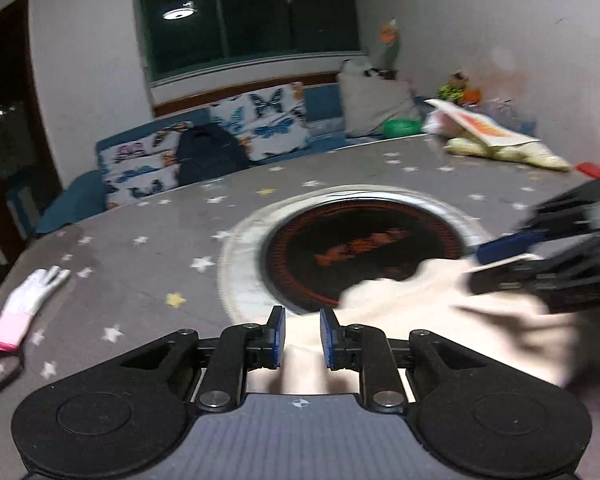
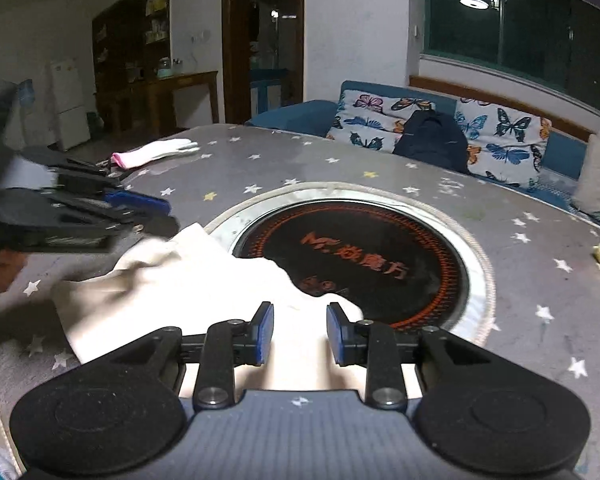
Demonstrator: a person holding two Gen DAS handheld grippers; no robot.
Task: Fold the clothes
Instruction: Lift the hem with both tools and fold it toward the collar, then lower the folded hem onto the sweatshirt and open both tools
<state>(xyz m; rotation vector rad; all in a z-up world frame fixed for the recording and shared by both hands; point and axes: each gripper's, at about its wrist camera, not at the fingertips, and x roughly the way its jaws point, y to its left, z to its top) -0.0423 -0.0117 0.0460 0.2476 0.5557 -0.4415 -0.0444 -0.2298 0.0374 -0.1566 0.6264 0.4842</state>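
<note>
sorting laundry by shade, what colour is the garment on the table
Cream, plain; the garment shows best in the right wrist view.

A cloth (image 2: 188, 280) lies on the table (image 2: 520, 280), overlapping the near edge of the round cooktop (image 2: 380, 252) at its middle. A glove (image 2: 156, 152) lies by the table's far left edge. A sofa (image 2: 440, 128) stands behind the table.

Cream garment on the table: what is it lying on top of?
The cream garment lies on the star-print tablecloth, its far edge overlapping the black round cooktop and its metal rim. Whatever lies beneath the cloth's middle is hidden.
</note>
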